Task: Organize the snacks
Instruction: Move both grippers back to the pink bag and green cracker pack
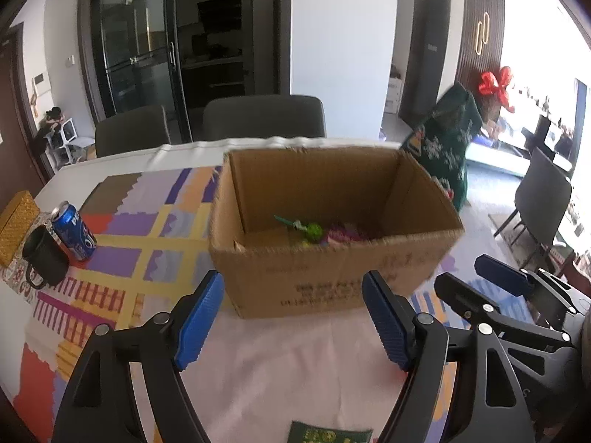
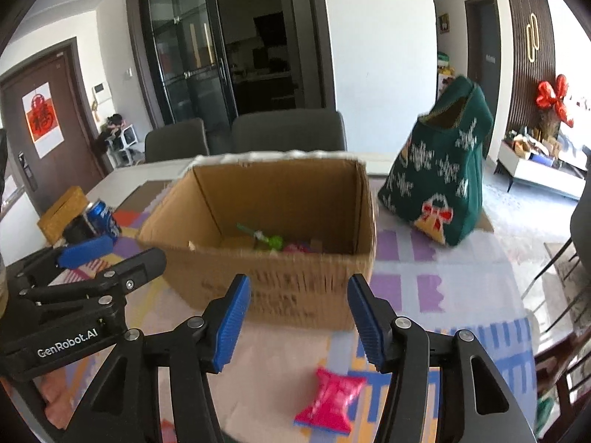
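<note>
An open cardboard box [image 1: 332,269] [image 2: 277,277] stands on the patterned tablecloth. Inside it lie several snacks, among them a green lollipop [image 1: 314,229] [image 2: 275,241]. My left gripper [image 1: 291,319] is open in front of the box with nothing between its blue pads. A green packet [image 1: 328,435] lies on the table under it, cut off by the picture's bottom edge. My right gripper [image 2: 298,321] is open too, just right of the left one. A pink snack packet [image 2: 330,402] lies on the table below its fingers, untouched. Each gripper shows in the other's view [image 1: 476,280] [image 2: 118,256].
A blue Pepsi can [image 1: 74,230], a black mug [image 1: 46,260] and a gold box [image 1: 16,221] stand at the table's left. A green Christmas bag [image 2: 439,181] stands right of the box. Grey chairs [image 1: 264,116] line the far edge.
</note>
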`<act>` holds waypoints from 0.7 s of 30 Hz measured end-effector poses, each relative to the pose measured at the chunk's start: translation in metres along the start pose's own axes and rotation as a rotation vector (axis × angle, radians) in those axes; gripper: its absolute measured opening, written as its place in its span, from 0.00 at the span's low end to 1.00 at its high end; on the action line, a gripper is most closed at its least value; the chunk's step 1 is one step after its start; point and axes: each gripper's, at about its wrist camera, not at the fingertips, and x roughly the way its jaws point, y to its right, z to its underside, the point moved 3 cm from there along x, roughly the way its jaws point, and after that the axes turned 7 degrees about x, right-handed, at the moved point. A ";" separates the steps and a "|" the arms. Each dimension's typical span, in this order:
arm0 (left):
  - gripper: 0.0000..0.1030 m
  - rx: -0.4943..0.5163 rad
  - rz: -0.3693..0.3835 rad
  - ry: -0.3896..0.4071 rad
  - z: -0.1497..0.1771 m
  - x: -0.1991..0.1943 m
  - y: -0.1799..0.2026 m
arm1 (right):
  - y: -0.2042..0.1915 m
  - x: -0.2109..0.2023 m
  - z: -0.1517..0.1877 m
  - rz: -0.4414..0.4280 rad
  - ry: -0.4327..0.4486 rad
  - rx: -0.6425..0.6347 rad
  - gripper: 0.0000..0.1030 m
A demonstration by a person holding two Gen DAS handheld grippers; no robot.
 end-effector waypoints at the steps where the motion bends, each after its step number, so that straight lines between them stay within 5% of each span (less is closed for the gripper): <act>1: 0.75 0.005 0.000 -0.008 0.004 0.001 0.003 | 0.002 0.001 0.005 0.000 -0.014 0.006 0.54; 21: 0.78 0.047 -0.025 -0.180 0.080 0.034 0.033 | 0.039 0.038 0.085 0.056 -0.240 0.093 0.54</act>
